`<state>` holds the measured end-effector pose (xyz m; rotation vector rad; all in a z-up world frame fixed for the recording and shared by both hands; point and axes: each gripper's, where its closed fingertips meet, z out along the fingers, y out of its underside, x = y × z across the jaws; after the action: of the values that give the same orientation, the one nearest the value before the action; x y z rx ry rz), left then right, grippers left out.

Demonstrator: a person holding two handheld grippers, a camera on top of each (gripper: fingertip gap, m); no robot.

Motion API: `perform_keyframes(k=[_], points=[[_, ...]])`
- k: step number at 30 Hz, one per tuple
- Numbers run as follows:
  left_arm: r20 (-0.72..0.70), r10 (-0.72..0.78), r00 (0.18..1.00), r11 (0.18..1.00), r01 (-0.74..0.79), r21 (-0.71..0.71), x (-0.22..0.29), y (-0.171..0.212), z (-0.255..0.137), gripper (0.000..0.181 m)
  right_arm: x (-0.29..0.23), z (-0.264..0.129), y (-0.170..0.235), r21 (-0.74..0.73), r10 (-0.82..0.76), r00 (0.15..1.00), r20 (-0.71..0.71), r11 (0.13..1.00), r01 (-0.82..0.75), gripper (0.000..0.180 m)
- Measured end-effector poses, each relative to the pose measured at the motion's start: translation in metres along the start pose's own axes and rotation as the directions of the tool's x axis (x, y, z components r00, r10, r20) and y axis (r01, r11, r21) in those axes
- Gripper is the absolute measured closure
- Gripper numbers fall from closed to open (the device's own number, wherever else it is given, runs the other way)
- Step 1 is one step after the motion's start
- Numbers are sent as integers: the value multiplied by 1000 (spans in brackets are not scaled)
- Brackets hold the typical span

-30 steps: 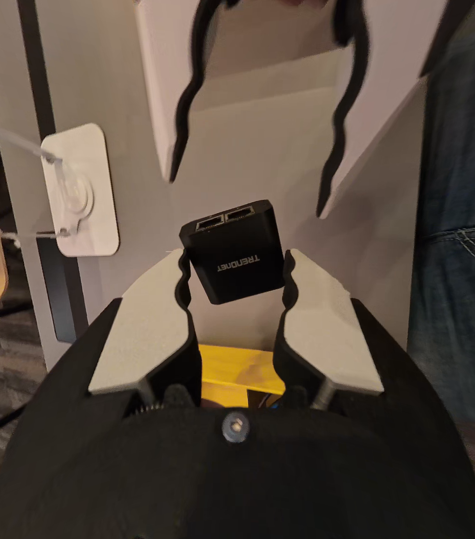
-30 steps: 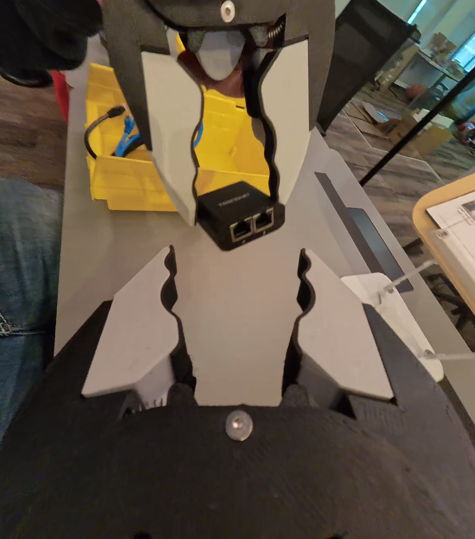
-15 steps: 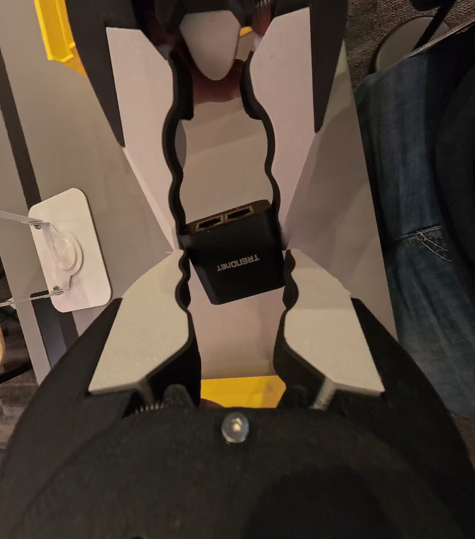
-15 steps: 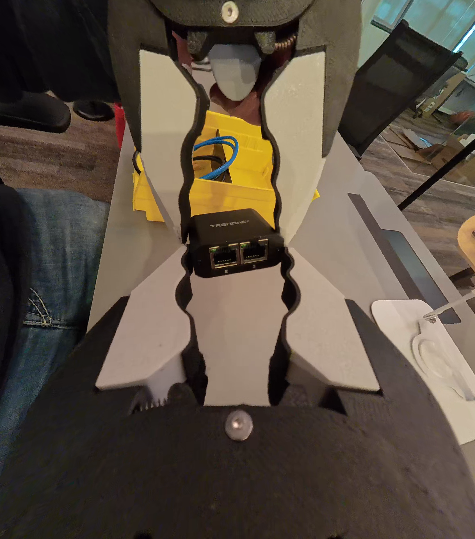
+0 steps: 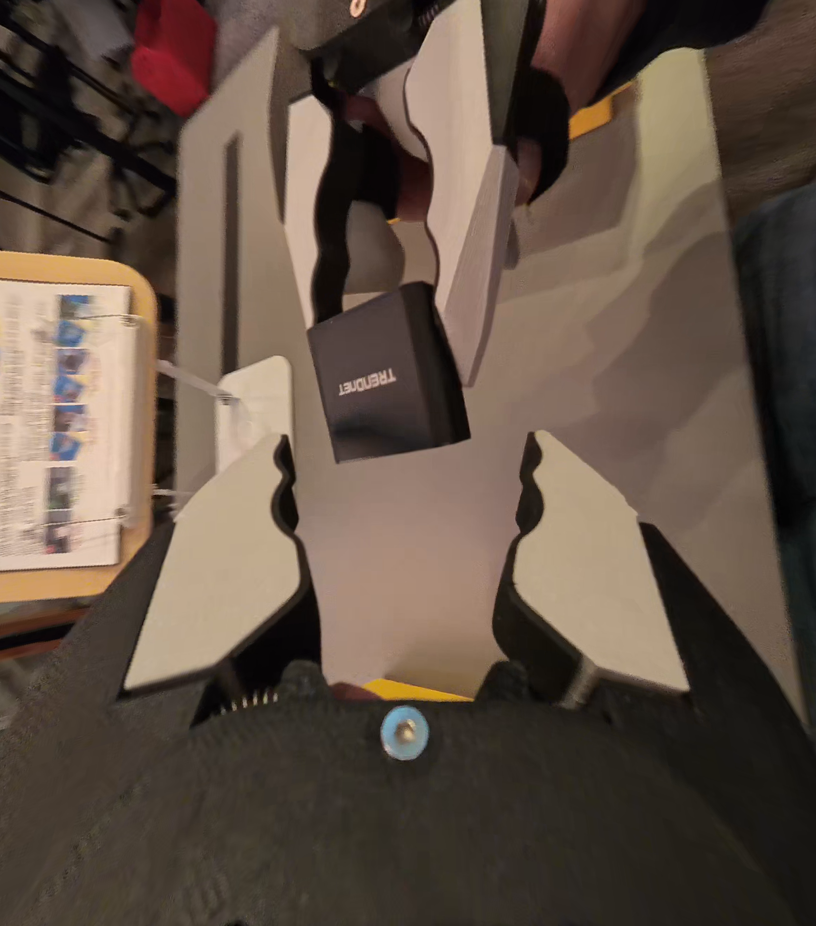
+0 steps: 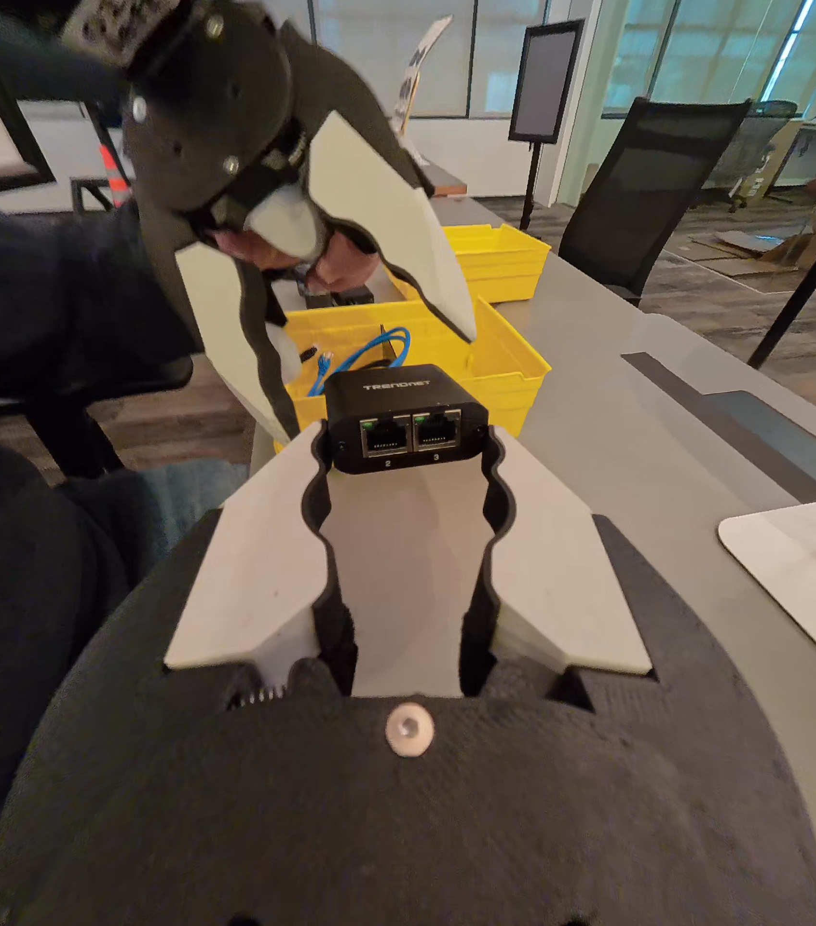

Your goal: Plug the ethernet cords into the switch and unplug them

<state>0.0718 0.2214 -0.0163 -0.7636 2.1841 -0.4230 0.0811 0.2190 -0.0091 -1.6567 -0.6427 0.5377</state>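
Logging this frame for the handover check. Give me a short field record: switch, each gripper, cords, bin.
switch: black switch gripped at its sides, both front ports empty
right gripper: right gripper shut on the switch
left gripper: left gripper open, holding nothing, behind the switch
cords: blue cord coiled in the bin, unplugged; a black one beside it
bin: yellow bin on the grey table, behind the switch

We see the switch point(image 6: 403, 418), a small black box, pinched at its two sides, above the grey table. Its front face shows two empty ethernet ports side by side. Behind it, blue ethernet cords point(image 6: 361, 353) lie coiled in a yellow bin point(image 6: 506, 373), unplugged. From the left wrist view the switch point(image 5: 386, 383) shows its plain black top, tilted.
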Motion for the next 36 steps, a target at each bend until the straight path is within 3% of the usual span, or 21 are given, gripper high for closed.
perform_keyframes(k=[3,7,12,14,17,21,28,30,36], points=[[118,26,993,999,-32,42,-3,-8,0,99,-1,-3,-8,50,52,998,25,997,-53,120],[311,151,938,989,-145,-43,-13,-7,5,129,-11,2,-13,70,102,992,74,992,-107,120],[383,196,903,979,-199,-34,-15,-13,-1,141,-13,2,-17,90,163,981,105,981,-173,120],[406,219,887,972,-234,-13,-15,-17,-8,157,-15,1,-17,93,180,975,131,977,-193,119],[373,220,901,968,-250,33,-7,-25,-12,157,-23,3,-23,106,188,965,182,972,-210,108],[452,299,840,947,-320,-32,-8,-30,-14,157,-30,10,-22,65,227,949,219,967,-246,99],[516,422,746,899,-419,-129,-8,-32,-13,157,-37,7,-31,81,336,880,335,921,-382,100],[519,412,749,904,-409,-127,-7,-31,-11,157,-37,7,-30,79,312,892,326,931,-355,111],[501,345,794,929,-365,-62,-7,-36,-13,157,-38,13,-21,75,225,939,260,965,-252,99]])
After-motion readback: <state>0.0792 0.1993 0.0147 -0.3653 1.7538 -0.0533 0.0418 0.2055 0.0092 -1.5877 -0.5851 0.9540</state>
